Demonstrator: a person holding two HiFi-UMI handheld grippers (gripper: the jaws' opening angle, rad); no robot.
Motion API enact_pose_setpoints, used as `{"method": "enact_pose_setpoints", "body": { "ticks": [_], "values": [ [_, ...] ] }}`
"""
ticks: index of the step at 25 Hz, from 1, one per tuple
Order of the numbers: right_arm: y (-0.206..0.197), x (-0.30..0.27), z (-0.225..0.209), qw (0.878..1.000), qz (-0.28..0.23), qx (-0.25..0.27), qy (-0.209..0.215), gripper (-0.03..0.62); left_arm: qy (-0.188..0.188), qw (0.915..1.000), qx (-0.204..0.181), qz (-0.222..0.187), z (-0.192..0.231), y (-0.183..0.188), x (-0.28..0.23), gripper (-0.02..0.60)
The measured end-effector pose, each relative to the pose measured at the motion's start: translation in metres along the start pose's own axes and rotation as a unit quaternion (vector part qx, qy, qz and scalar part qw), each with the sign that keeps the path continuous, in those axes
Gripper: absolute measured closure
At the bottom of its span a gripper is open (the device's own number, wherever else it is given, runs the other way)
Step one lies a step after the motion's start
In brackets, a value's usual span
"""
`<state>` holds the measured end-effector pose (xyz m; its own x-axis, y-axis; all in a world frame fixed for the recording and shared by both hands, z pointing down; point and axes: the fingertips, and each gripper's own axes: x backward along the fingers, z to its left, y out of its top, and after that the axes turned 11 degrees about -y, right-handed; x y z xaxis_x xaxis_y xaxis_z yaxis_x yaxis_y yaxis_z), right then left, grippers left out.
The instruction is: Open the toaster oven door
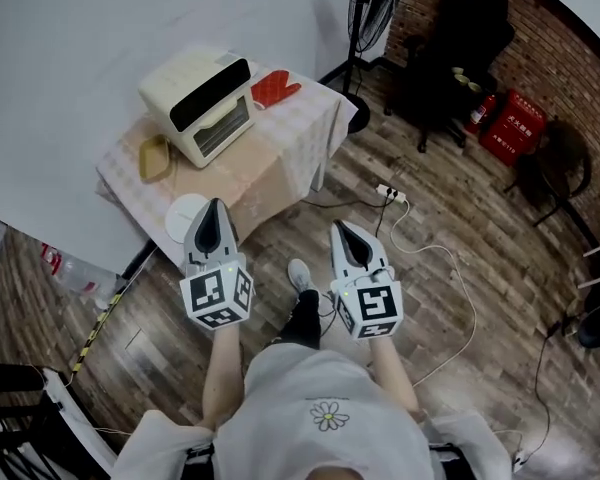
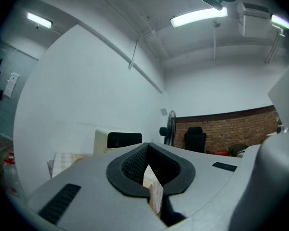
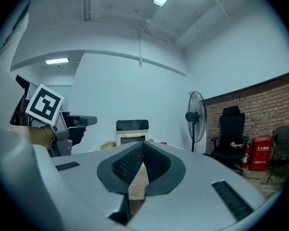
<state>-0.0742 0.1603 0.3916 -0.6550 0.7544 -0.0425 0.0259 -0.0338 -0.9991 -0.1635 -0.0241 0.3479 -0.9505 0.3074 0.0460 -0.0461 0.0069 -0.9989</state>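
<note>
Nearest the camera, the left gripper (image 1: 217, 208) and the right gripper (image 1: 338, 228) were held level and side by side above the wooden floor. The jaws of each were pressed together, with nothing caught between them. Just ahead, a cloth-covered table (image 1: 310, 153) was seen, with a white plate (image 1: 178, 218) at its near edge and a yellow dish (image 1: 155, 158) farther in. The cream toaster oven (image 1: 202, 103) was set toward the back of the table, its door (image 1: 223, 134) shut and turned toward the person. A red oven mitt (image 1: 276, 89) lay beside it. Both grippers were well apart from the oven, so the step in hand was judged to be the approach. Next, one gripper would need to be carried to the door's upper edge, its jaws parted and closed there, and the door probably drawn outward and down. No handle could be made out.
</note>
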Motion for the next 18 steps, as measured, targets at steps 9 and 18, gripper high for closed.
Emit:
{"method": "enact_pose_setpoints", "body": {
  "ticks": [9,18],
  "values": [
    [0.028,-0.162,-0.014,0.999,-0.004,0.021,0.035,0.585,0.019,0.9997,0.016,-0.007,0.056,0.014,-0.129,0.565],
    [0.046,-0.345,0.022,0.988,-0.007,0.083,0.131,0.585,0.087,0.9959,0.013,-0.02,0.134,0.011,-0.234,0.565]
  ]
}}
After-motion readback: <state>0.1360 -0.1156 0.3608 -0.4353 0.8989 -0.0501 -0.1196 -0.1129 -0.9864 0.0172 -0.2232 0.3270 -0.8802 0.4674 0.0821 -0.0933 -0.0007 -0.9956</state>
